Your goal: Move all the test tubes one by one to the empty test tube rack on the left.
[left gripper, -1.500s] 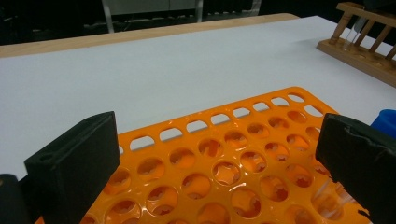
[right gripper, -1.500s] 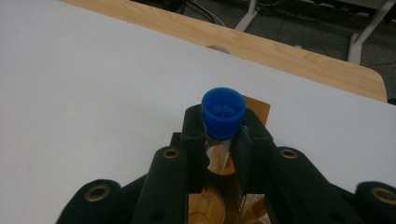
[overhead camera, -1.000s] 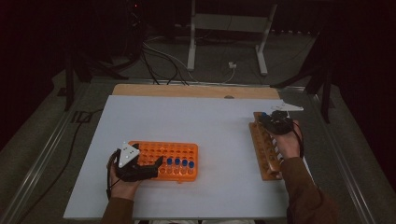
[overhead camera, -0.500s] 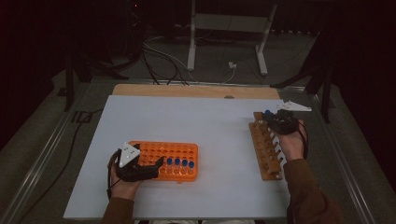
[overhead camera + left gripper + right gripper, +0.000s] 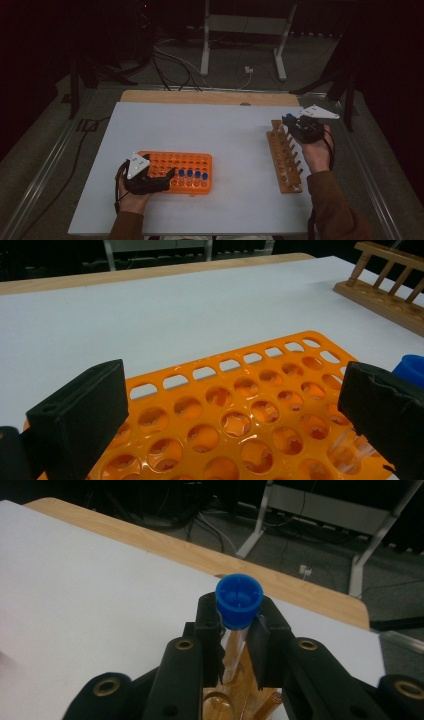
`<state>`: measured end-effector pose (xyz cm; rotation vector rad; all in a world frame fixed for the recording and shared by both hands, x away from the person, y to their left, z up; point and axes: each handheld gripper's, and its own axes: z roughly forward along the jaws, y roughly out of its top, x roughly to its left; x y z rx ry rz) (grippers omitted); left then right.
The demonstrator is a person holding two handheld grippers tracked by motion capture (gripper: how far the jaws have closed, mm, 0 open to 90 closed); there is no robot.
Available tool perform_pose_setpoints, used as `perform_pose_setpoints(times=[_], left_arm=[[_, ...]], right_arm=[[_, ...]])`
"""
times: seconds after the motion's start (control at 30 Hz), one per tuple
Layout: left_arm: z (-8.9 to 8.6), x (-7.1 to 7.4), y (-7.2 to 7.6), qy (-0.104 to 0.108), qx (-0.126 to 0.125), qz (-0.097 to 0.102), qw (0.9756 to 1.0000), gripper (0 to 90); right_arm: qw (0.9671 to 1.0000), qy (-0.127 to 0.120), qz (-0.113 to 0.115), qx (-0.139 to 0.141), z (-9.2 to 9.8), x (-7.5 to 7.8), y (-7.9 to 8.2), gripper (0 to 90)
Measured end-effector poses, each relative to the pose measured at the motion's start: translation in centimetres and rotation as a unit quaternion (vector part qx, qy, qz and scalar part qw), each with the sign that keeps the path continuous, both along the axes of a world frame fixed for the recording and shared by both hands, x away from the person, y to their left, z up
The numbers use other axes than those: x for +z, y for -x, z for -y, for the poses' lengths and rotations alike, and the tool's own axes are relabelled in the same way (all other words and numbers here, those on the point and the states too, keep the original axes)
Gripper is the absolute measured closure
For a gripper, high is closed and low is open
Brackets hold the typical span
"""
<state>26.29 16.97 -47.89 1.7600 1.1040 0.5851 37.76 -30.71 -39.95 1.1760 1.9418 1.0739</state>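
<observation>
My right gripper [image 5: 294, 123] hangs over the far end of the wooden tube rack [image 5: 284, 159] at the table's right. In the right gripper view it [image 5: 235, 630] is shut on a clear test tube [image 5: 233, 647], just under the tube's blue cap [image 5: 239, 599]. The tube's lower end sits above the wooden rack [image 5: 235, 702]. At the near left lies an orange tube rack [image 5: 186, 164] with several blue-capped tubes [image 5: 190, 174]. My left gripper [image 5: 159, 179] rests at its left end. Its jaws stand wide apart over the orange rack's holes [image 5: 235, 415], so it is open.
The white table top [image 5: 220, 125] has free room in the middle and at the back, and ends in a wooden strip [image 5: 200, 97] at the far side. Beyond it are a metal stand [image 5: 240, 30] and cables on the dark floor [image 5: 170, 60].
My right gripper has risen with the blue-capped tube and shifted slightly right and toward the rack's far end. The left gripper and the orange rack have stayed put.
</observation>
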Motion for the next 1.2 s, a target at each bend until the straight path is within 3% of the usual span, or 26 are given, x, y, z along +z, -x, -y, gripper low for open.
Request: perform_pose_setpoints(times=[0.23, 0.3, 0.7, 0.93, 1.07, 1.2], left_arm=[[0.1, 0.0, 0.0, -0.001, 0.000, 0.000, 1.0000, 0.8], [0.0, 0.0, 0.0, -0.001, 0.000, 0.000, 1.0000, 0.8], [0.0, 0.0, 0.0, 0.000, 0.002, 0.002, 1.0000, 0.8], [0.1, 0.0, 0.1, 0.000, 0.004, 0.001, 1.0000, 0.8], [-0.1, 0.1, 0.2, 0.024, 0.007, -0.002, 0.9997, 0.8], [0.2, 0.5, 0.1, 0.022, 0.005, 0.001, 0.9998, 0.8]], right_arm=[[0.9999, -0.002, 0.006, 0.016, -0.6, 0.3, 0.5, 77.1], [0.9995, -0.008, -0.005, 0.030, -0.9, 0.3, 0.5, 77.1], [0.9966, 0.011, -0.019, 0.079, -4.7, -1.1, 1.1, 77.0], [0.9936, -0.007, -0.026, 0.110, -6.9, -1.1, 1.6, 77.0], [0.9915, -0.020, -0.028, 0.126, -8.0, -1.0, 1.9, 77.0], [0.9887, -0.030, -0.032, 0.144, -9.2, -0.9, 2.2, 76.9]])
